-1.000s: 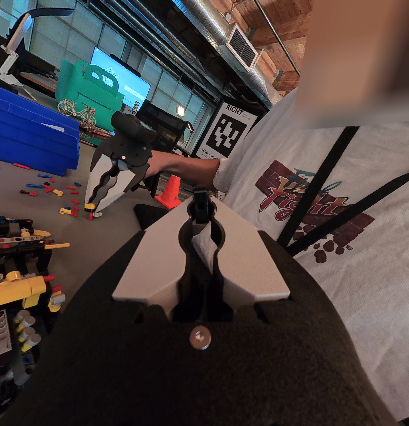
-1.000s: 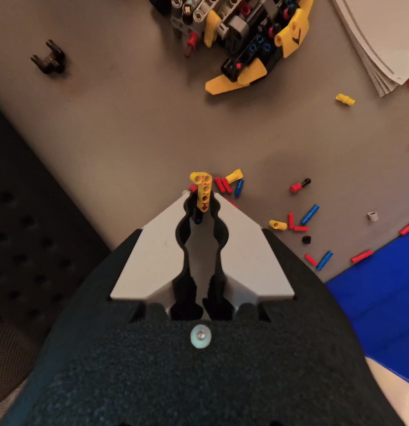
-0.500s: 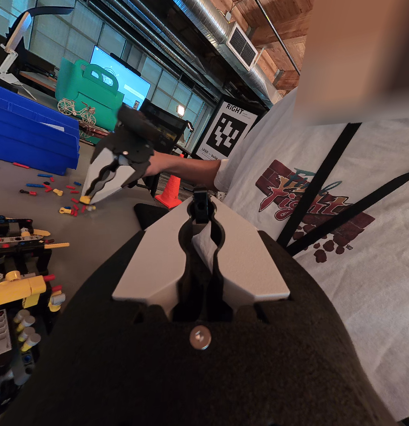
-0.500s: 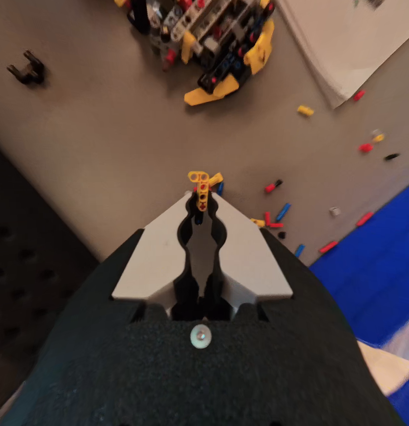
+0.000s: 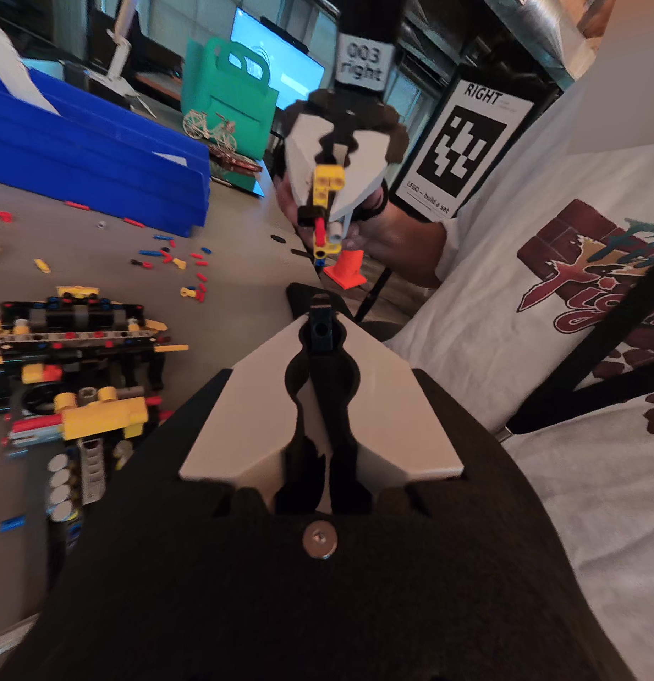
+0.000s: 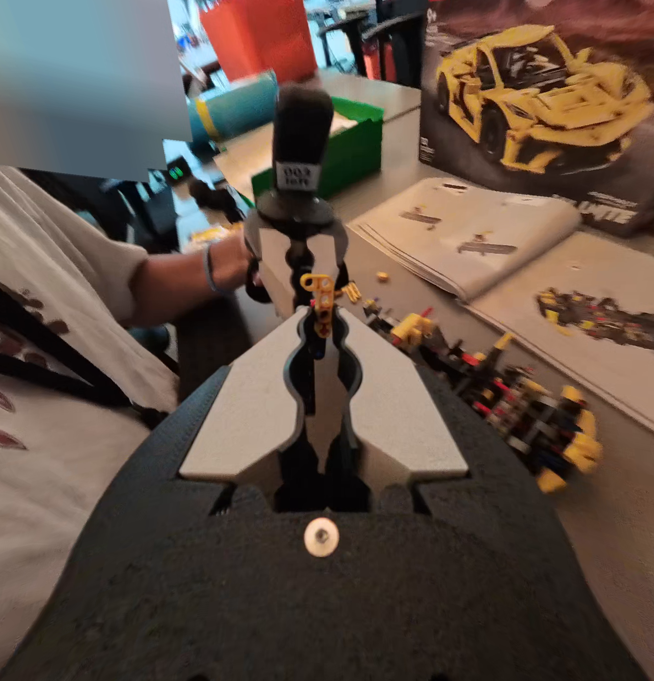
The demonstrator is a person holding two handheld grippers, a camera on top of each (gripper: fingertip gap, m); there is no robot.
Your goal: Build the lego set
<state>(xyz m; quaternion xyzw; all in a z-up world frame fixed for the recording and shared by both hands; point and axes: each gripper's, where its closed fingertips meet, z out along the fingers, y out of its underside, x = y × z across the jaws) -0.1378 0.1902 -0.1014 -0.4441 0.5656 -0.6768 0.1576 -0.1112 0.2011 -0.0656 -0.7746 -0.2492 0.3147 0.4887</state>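
The yellow L-shaped beam (image 6: 321,302), with a red pin and a black piece on it, was pinched near its lower end at the tips of the right gripper (image 6: 320,320), raised above the table edge and facing the left gripper (image 5: 321,333), whose narrow-set fingers clamped a small black connector (image 5: 320,329). Both grips were shallow tip holds, so pressing the two parts together slightly off axis could probably twist either piece in its hold or flick it to the floor, since the meeting point sat near the table's edge. The half-built yellow and black car (image 5: 71,353) lay on the table (image 5: 225,324) to the side, loose pins (image 5: 178,261) scattered beyond it. The blue bins (image 5: 96,162) showed a white sheet; their other contents were hidden. The green box (image 6: 351,154) seemed to hold pale sheets, too blurred to tell.
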